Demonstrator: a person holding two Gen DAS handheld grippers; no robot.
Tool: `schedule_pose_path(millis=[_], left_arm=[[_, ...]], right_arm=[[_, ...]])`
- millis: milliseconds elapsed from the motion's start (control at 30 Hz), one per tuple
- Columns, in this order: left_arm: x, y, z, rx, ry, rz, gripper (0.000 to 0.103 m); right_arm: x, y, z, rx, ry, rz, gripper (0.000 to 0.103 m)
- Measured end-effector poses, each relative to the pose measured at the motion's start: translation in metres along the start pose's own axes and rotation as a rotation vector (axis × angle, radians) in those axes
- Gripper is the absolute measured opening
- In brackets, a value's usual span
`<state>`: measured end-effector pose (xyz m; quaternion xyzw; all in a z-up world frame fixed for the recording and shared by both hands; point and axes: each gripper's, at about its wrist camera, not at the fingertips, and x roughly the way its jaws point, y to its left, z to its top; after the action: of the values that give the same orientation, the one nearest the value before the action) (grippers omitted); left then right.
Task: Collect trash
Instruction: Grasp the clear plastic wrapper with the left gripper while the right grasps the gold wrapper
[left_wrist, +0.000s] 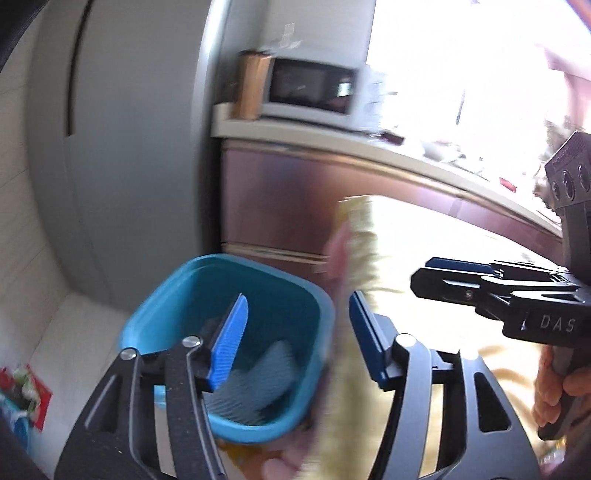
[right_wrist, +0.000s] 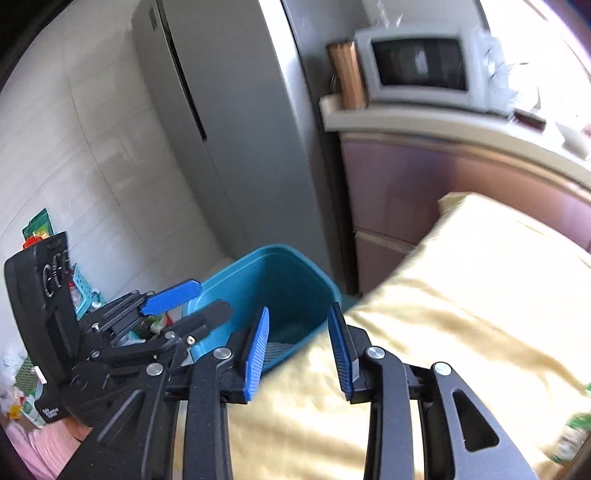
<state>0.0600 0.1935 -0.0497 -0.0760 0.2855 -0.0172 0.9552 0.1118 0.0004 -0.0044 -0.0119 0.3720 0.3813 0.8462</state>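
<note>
Beyond the yellow-clothed tabletop (right_wrist: 461, 295) edge a teal plastic bin (right_wrist: 280, 273) waits; both grippers, left (left_wrist: 295, 332) and right (right_wrist: 299, 350), are held with fingers parted and empty, so more trash must be sought.

Both units share one build. The left gripper (left_wrist: 295, 325) has black speckled linkage arms with slotted cut-outs, silver round pivot screws and blue ribbed pads (left_wrist: 229, 343). The right gripper (right_wrist: 297, 350) matches it; seen from the left wrist, its body carries white "DAS" lettering. Each bears a black boxy camera block with round ports. A pink sleeve (right_wrist: 33, 446) shows at lower left.
</note>
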Motion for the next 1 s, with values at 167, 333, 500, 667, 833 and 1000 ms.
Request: schedule_pose_path(millis=[167, 333, 500, 667, 833, 1000], left_arm=[[-0.004, -0.06, 0.002, 0.084, 0.0, -0.159, 0.061], [0.006, -0.125, 0.0, 0.173, 0.036, -0.295, 0.061], [0.016, -0.181, -0.008, 0.242, 0.064, -0.377, 0.064], [0.032, -0.222, -0.006, 0.287, 0.093, -0.437, 0.066], [0.049, -0.251, -0.003, 0.316, 0.127, -0.462, 0.065], [0.065, -0.267, 0.0, 0.338, 0.163, -0.44, 0.062]], right_arm=[[-0.069, -0.017, -0.019, 0.02, -0.105, -0.082, 0.036], [-0.135, -0.045, -0.045, 0.082, -0.187, -0.2, 0.039], [-0.19, -0.073, -0.069, 0.153, -0.259, -0.352, 0.043], [-0.225, -0.1, -0.093, 0.219, -0.316, -0.486, 0.049], [-0.229, -0.136, -0.111, 0.316, -0.295, -0.516, 0.049], [-0.226, -0.149, -0.126, 0.357, -0.268, -0.507, 0.049]])
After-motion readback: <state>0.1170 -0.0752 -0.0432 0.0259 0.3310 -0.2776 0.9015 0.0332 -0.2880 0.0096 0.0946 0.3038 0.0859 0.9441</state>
